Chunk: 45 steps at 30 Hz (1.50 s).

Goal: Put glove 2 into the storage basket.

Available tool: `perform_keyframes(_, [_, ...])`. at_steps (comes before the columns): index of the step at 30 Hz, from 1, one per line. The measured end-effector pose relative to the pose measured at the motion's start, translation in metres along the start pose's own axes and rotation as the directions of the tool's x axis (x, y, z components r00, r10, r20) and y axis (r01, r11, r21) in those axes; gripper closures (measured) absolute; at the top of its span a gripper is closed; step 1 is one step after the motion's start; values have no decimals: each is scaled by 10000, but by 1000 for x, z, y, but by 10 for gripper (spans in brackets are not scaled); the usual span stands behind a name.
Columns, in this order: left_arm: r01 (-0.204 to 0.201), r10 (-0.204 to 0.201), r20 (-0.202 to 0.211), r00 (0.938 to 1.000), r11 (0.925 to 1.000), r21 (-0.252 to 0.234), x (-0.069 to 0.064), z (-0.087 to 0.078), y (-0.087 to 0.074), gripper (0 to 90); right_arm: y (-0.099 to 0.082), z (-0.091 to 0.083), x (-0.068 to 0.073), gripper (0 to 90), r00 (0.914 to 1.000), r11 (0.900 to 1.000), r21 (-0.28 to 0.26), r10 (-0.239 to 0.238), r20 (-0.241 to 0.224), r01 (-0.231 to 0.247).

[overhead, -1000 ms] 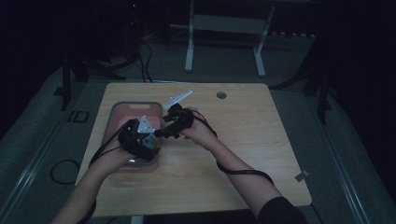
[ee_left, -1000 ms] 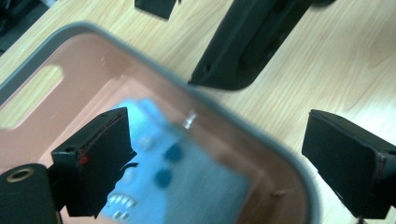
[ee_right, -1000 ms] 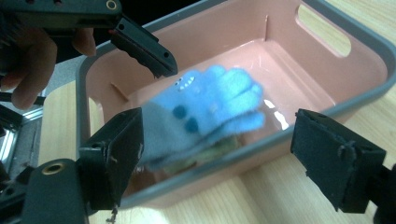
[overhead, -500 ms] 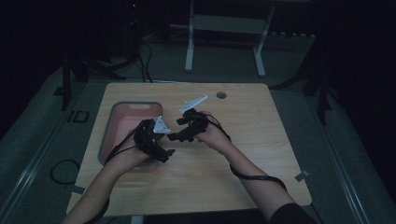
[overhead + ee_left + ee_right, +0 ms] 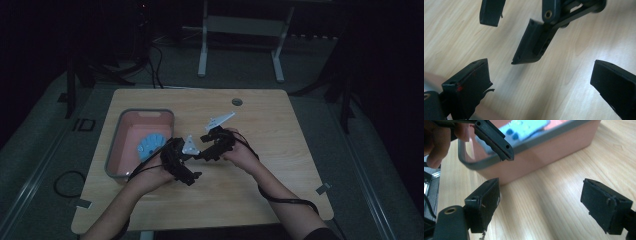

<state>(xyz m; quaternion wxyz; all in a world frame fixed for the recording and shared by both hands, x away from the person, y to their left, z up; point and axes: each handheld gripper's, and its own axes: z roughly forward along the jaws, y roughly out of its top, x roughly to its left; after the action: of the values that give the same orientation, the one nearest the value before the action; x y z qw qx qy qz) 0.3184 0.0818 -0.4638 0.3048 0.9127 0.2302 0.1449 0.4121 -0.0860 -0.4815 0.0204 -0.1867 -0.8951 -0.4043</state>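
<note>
My left gripper [image 5: 185, 169] and right gripper [image 5: 206, 152] hang close together over the middle of the wooden table [image 5: 280, 165], just right of a pink bin [image 5: 116, 150] with a grey rim. In the left gripper view my left gripper [image 5: 540, 75] stands wide open over bare wood; its jaws have just been opening, with nothing between them. The right gripper's jaws show at the top there. My right gripper [image 5: 541, 195] is open too, empty, and faces the pink bin [image 5: 544, 152]. A blue round thing [image 5: 151, 144] with darker dots lies in the bin.
A small round hole [image 5: 237, 102] sits near the table's far edge. Cables trail from both grippers across the wood and off its near edge. White desk legs [image 5: 202, 45] stand on the dark floor behind the table.
Both hands have moved right and nearer, from above the bin to the table's middle. The blue thing in the bin has come into sight.
</note>
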Motion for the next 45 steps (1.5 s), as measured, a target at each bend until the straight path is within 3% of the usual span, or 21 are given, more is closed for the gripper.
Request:
perform_keyframes(9, [-269,271,410,9988,9996,-48,-12,10,7,30,-26,-14,-5,159,9998,10000,28,65,189,-65])
perform_keyframes(11, [-523,522,377,9979,9986,15,-16,14,7,30,-30,-18,-7,159,9997,9999,47,93,242,-95])
perform_keyframes(17, [-739,741,657,9951,9973,-59,-26,22,10,33,-47,-27,-9,160,9993,9998,19,191,325,-192])
perform_keyframes(22, [-906,920,965,9911,9957,-191,-35,30,14,33,-62,-34,-8,164,9986,10000,51,55,517,-58])
perform_keyframes(31, [-1121,1161,1386,9835,9930,-362,-48,45,19,33,-85,-45,-7,164,9977,9996,86,281,624,-287])
perform_keyframes(45, [-1420,1484,1813,9722,9887,-480,-63,62,16,33,-122,-54,-4,161,9957,9987,190,454,802,-471])
